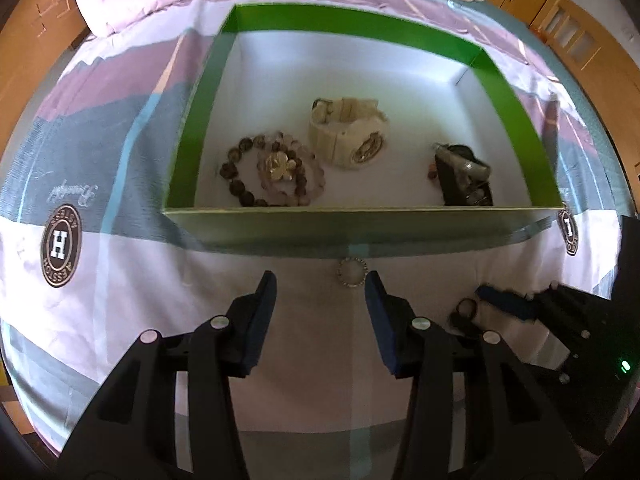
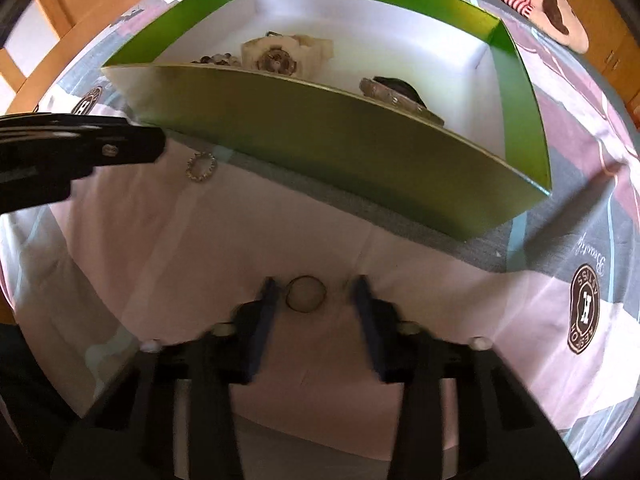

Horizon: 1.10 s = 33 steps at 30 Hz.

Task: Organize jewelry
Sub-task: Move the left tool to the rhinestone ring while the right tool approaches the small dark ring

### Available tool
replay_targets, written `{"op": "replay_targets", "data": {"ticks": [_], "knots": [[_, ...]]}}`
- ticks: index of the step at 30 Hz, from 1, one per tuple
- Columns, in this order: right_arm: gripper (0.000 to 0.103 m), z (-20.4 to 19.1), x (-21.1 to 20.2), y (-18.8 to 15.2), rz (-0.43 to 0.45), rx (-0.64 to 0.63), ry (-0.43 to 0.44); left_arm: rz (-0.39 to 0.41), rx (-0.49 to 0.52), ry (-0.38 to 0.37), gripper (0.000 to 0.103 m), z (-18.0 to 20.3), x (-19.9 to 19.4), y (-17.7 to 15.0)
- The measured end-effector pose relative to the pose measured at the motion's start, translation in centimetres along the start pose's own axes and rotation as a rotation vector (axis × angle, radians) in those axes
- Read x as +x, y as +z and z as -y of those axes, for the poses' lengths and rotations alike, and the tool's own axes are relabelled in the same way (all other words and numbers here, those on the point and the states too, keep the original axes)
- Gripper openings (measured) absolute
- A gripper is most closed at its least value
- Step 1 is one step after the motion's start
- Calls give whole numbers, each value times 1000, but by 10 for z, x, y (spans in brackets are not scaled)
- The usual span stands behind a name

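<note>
Beaded bracelets (image 1: pixel 272 174), glossy green box (image 1: pixel 360 222)

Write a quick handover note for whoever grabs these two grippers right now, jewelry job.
Left gripper: open, empty, just short of the sparkly ring on the bedsheet.
Right gripper: jaws open around the thin dark ring, not yet gripping.
Done: bead bracelets, cream watch and dark watch lie in the green box.
Left: both rings go into the box.
</note>
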State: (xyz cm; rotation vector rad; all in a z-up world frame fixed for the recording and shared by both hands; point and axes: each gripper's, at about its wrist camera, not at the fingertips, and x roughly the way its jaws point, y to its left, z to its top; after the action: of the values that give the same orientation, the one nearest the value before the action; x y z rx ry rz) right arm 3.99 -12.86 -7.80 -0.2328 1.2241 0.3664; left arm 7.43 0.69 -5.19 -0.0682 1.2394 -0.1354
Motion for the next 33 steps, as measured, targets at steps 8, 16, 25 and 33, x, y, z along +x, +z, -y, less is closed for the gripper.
{"op": "replay_targets", "data": {"ticks": [8, 16, 25, 33], "knots": [[21, -2, -1, -4, -4, -7, 26, -38, 16, 9, 47, 10, 25, 5], [21, -1, -2, -7, -11, -8, 32, -40, 54, 58, 28, 25, 39, 9], [21, 0, -5, -6, -6, -5, 31, -52, 17, 37, 21, 17, 28, 0], [53, -8, -9, -9, -39, -95, 25, -67, 3, 41, 21, 11, 15, -28]]}}
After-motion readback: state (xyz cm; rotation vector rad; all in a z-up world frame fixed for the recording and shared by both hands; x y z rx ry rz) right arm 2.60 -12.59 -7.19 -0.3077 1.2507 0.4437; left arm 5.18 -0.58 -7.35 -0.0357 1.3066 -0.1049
